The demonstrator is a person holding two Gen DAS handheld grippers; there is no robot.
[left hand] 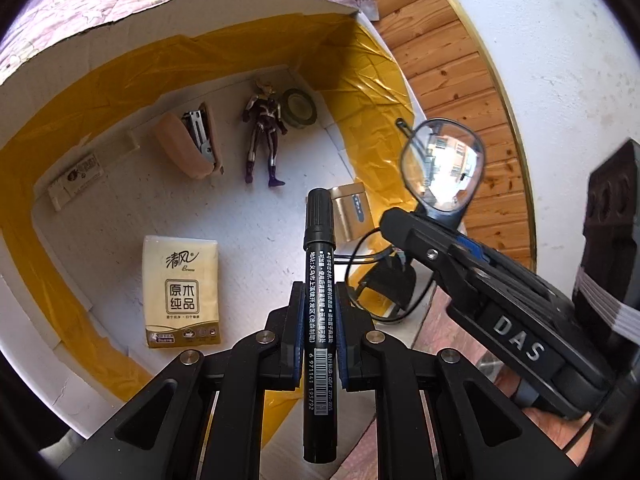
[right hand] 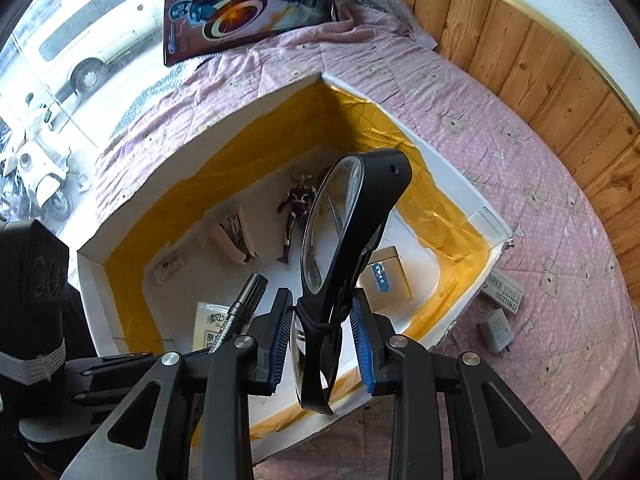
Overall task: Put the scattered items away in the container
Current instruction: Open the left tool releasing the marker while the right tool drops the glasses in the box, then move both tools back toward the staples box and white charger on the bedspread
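My left gripper point(left hand: 318, 304) is shut on a black marker point(left hand: 319, 280) and holds it above the white foam box point(left hand: 208, 12) with yellow tape inside. My right gripper point(right hand: 323, 322) is shut on a pair of black glasses point(right hand: 344, 220), also over the box point(right hand: 200, 136). The glasses show in the left wrist view point(left hand: 440, 168) at the right, held by the right gripper point(left hand: 400, 232). In the box lie a toy figure point(left hand: 262, 132), a tape roll point(left hand: 298, 108), a pink stapler point(left hand: 192, 140), a tissue pack point(left hand: 182, 292), a tan small box point(left hand: 354, 212) and a white card point(left hand: 76, 180).
The box rests on a pink quilt point(right hand: 500, 152). A white charger point(right hand: 496, 330) and a white packet point(right hand: 506, 290) lie on the quilt right of the box. A comic-print board point(right hand: 248, 4) lies at the back. A wooden wall panel point(right hand: 540, 80) runs along the right.
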